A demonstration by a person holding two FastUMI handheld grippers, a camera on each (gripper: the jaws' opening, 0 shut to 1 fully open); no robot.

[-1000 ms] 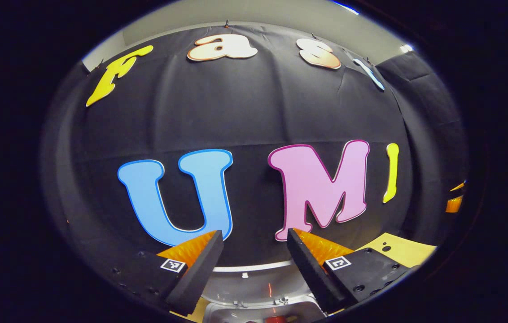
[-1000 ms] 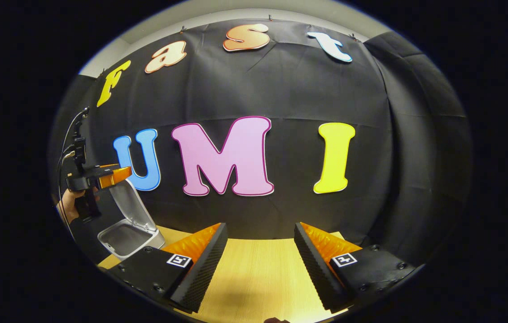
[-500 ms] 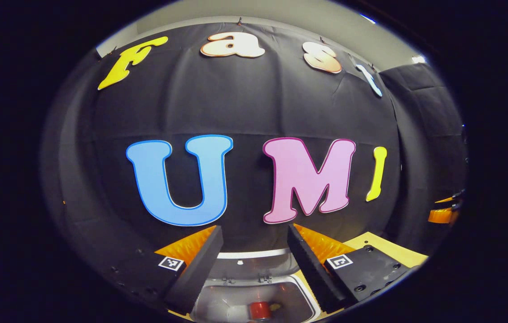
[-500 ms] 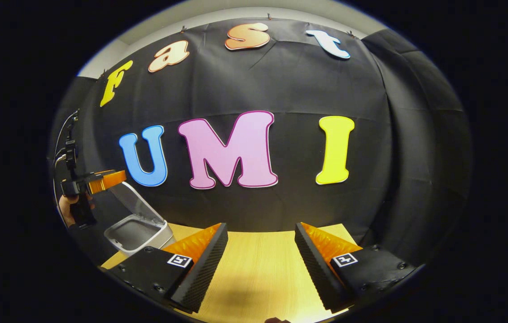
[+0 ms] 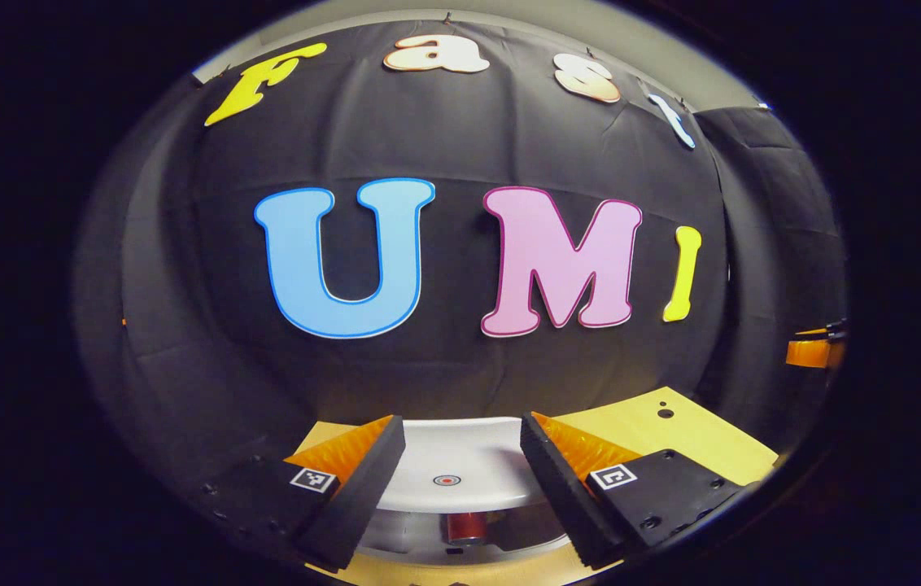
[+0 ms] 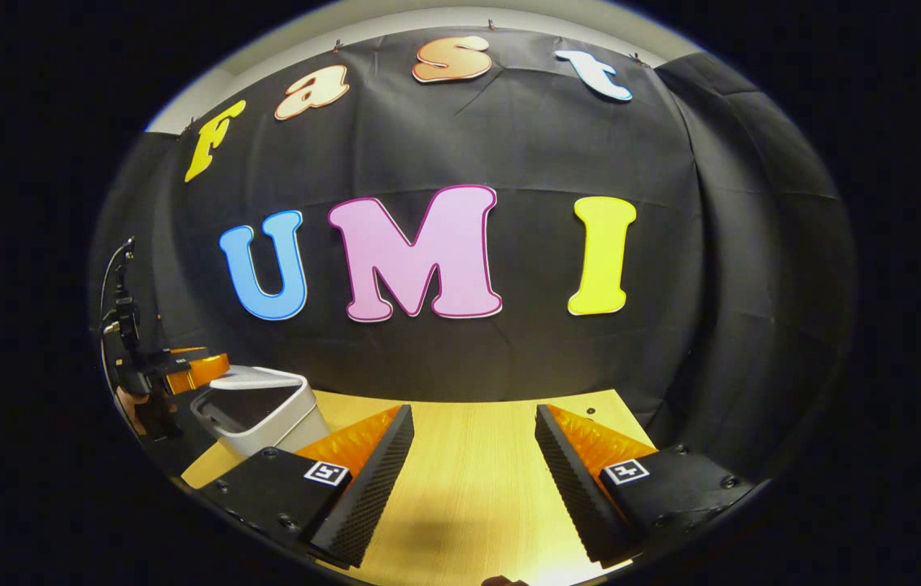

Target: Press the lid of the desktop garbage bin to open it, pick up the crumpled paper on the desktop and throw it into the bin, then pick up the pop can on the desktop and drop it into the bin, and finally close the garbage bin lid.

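The left gripper [image 5: 454, 456] hangs wide and empty just above the bin [image 5: 460, 533]. The lid [image 5: 452, 472] lies tilted between and under its fingers, front edge raised off the rim, its broad face up and long axis running across the fingers. Through the gap, a can [image 5: 464, 527] shows inside. The right gripper [image 6: 473, 456] stands wide and empty over the bare table [image 6: 469, 488], with the bin [image 6: 265, 411] far to its left and open room ahead to the wall
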